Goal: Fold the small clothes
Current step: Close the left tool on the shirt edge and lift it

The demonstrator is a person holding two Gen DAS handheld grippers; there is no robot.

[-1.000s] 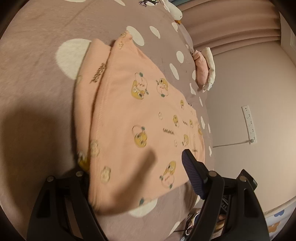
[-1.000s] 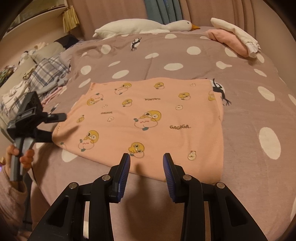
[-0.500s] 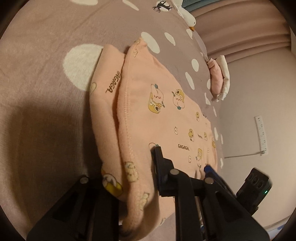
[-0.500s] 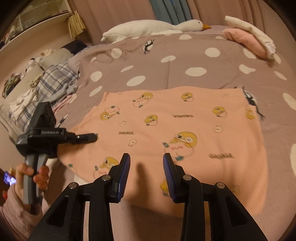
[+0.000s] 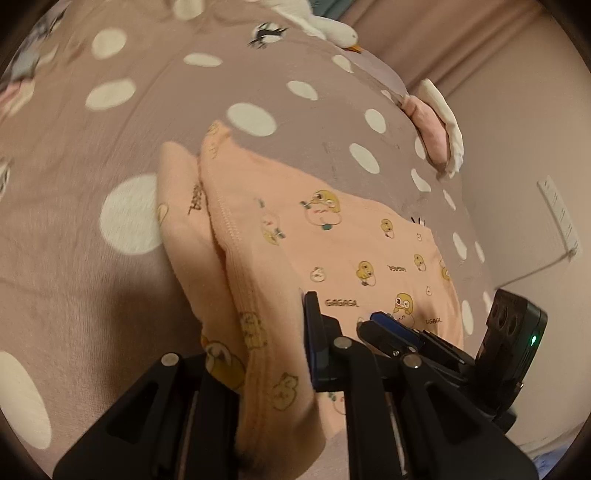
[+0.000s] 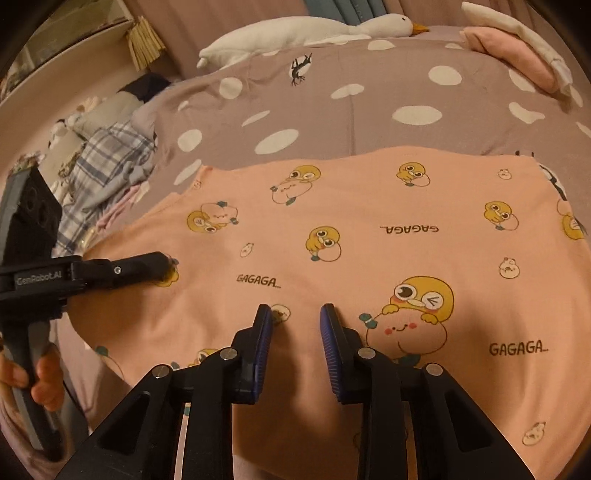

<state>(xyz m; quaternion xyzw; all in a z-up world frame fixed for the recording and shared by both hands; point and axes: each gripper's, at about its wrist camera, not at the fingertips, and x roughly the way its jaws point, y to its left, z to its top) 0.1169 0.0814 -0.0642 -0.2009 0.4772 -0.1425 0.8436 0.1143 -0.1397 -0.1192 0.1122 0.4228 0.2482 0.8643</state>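
On dotted bedspread, peach garment

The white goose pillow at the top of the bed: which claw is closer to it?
Neither, clearly. The goose pillow lies far across the bed from both. The left claw pinches the peach garment's side edge; the right claw hovers open over its near edge.

— What is the peach garment made of?
— Soft knit cloth, matt, with printed ducks and a ribbed, stitched hem.
— And the bedspread?
— Matt brushed cloth, faintly fuzzy, taupe with white dots.
— The right tool?
— Black plastic, slightly glossy, with small shiny metal rivets and ridged blue rubbery pads.
— The left tool?
— Same black plastic.
— The goose?
— White plush, matt.
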